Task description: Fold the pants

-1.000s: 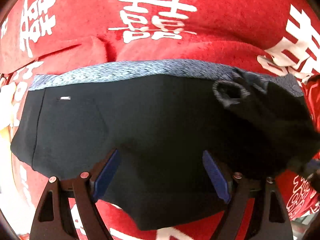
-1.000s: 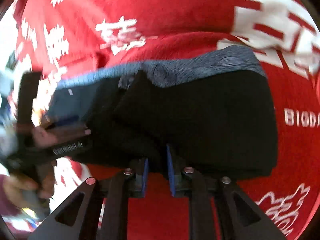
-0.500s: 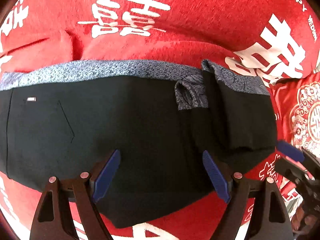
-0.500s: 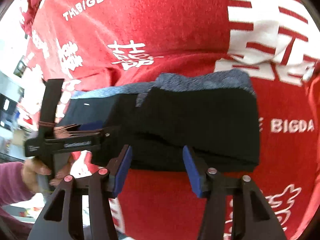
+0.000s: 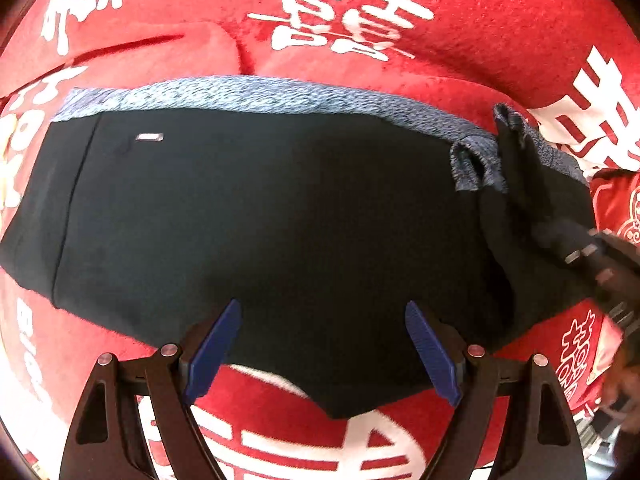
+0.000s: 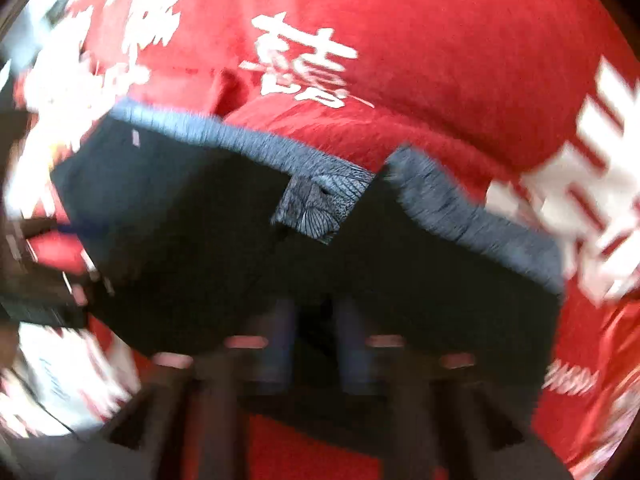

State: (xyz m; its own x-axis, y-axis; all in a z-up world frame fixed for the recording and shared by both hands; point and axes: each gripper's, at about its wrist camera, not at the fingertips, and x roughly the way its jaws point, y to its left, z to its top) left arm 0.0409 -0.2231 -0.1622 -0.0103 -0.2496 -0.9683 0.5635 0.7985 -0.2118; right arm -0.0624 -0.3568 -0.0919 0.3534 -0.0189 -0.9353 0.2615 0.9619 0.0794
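Note:
Black pants [image 5: 260, 220] with a blue-grey waistband [image 5: 248, 94] lie on a red blanket. My left gripper [image 5: 320, 348] is open and empty, its blue pads [image 5: 212, 352] over the pants' near edge. The right end of the pants is folded over. In the blurred right wrist view the pants [image 6: 200, 248] fill the middle, with a turned-over waistband flap [image 6: 320, 208]. My right gripper [image 6: 314, 340] has its fingers close together with black cloth between them. The right gripper also shows at the right edge of the left wrist view [image 5: 588, 256].
The red blanket [image 5: 460, 20] with white characters covers the whole surface under the pants and has soft wrinkles at the back left [image 5: 160, 44]. The left gripper shows blurred at the left edge of the right wrist view [image 6: 32, 272].
My right gripper was open half a second ago; it has now closed on the folded right part of the pants and is moving fast. My left gripper stays open.

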